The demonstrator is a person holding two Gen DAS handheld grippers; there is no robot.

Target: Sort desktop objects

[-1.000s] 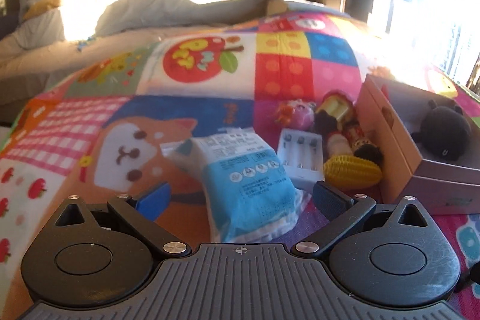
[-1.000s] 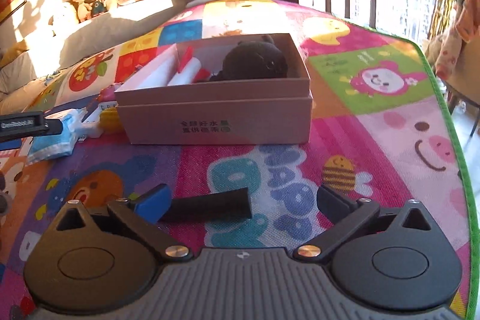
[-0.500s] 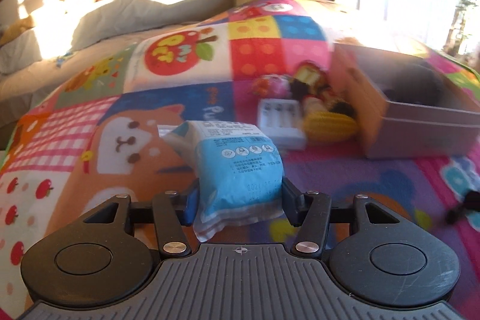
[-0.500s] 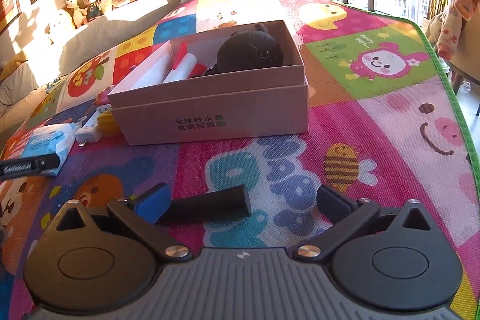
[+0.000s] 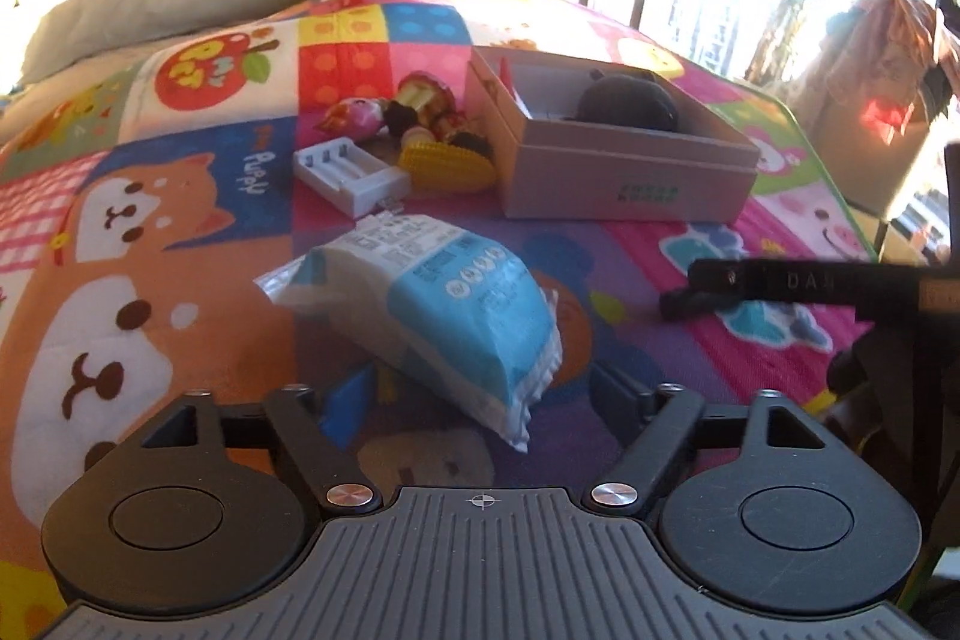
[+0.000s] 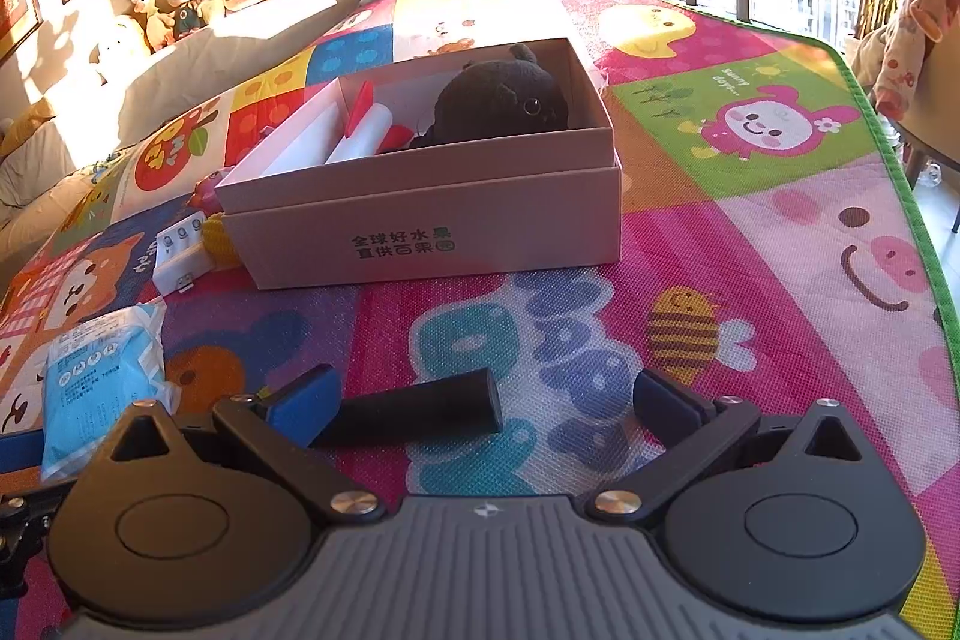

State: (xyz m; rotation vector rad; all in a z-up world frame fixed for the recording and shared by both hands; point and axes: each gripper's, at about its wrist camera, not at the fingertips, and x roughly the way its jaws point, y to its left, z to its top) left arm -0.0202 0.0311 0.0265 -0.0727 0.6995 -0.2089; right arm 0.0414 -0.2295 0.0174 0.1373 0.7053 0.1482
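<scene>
Left tongs (image 5: 480, 394) spread, straddling a blue-and-white plastic packet (image 5: 456, 316) with printed text. Packet tilted, one corner raised, near end down between the pads (image 5: 348, 400); right pad apart from it, contact on the left side impossible to tell.

Right tongs (image 6: 483, 394) spread wide over a colourful cartoon play mat (image 6: 750, 280). Short black cylinder (image 6: 420, 409) lying crosswise between them, one end against the blue left pad, well apart from the right pad.

Further out, an open pinkish cardboard box (image 6: 432, 244) with green print on its side, holding a black plush toy (image 6: 504, 100) and a white tube with red trim (image 6: 360, 136). Just beside the box's left wall, a white battery charger (image 5: 348, 169), a yellow toy corn cob (image 5: 447, 163) and a cluster of small figures (image 5: 420, 100).
</scene>
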